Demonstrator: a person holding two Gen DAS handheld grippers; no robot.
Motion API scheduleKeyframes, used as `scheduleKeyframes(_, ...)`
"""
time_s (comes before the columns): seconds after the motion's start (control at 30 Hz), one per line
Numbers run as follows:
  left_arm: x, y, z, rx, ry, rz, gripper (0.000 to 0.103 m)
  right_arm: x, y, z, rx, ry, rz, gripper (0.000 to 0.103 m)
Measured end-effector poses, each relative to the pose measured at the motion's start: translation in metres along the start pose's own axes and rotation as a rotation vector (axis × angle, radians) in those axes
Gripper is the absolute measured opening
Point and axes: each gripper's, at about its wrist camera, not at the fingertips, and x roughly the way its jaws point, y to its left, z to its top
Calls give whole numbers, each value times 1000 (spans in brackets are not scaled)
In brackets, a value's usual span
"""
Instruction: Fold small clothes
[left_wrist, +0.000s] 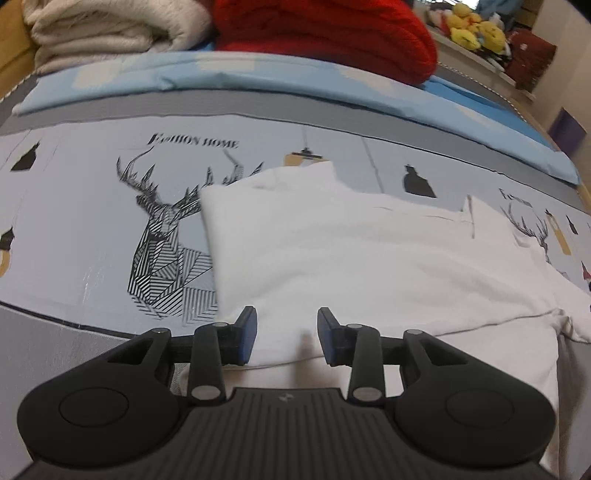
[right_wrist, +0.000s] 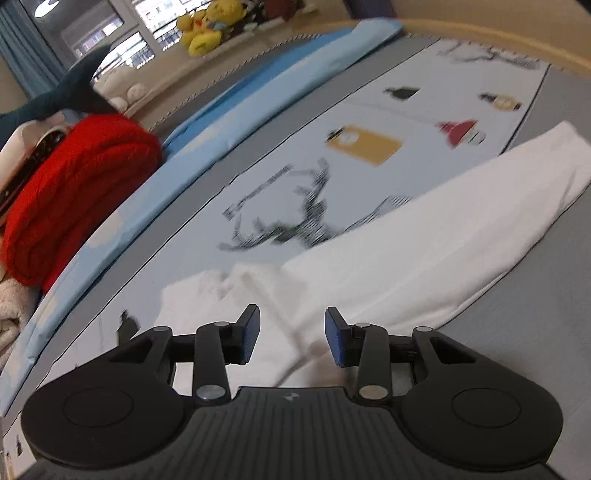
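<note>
Covering bed, deer-print sheet (left_wrist: 92, 229) under white garment (left_wrist: 351, 251).

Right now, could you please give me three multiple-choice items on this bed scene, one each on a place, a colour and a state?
1. Where does the white garment lie?
A. on the printed sheet with the deer drawing
B. on top of the red knit
C. on the window sill

2. What colour is the folded knit at the far side of the bed?
A. green
B. red
C. black

3. How do the jaws of the left gripper and the right gripper stand?
A. both shut on the garment
B. one shut, one apart
C. both apart, holding nothing

Answers: 1 A, the garment spreads flat over the deer print; 2 B, the knit is bright red; 3 C, a clear gap shows between each pair of blue pads.
</note>
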Motion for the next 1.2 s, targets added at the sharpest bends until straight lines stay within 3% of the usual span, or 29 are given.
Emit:
scheduleKeyframes(0.37, 0, -5, -6, 4, -5, -11, 40, -31, -172, 71, 230, -168, -183, 40)
scheduleKeyframes(0.57, 1, -2, -5, -7, 0, -14, 40, -27, -246, 73, 354, -195, -259, 40)
scheduleKeyframes(1.0, 2, 1, -7, -24, 5, -30, 40, 0, -296, 75, 499, -232, -227, 40)
scheduleKeyframes(1.07, 1, 2, -7, -23, 4, -32, 41, 3, -297, 77, 498, -241, -234, 33)
scheduleKeyframes(1.13, 0, 5, -6, -25, 3, -33, 41, 6, -298, 78, 501, -246, -227, 12)
scheduleKeyframes(1.2, -1, 9, -5, -37, 1, -30, 40, 7, -298, 78, 506, -253, -232, 7)
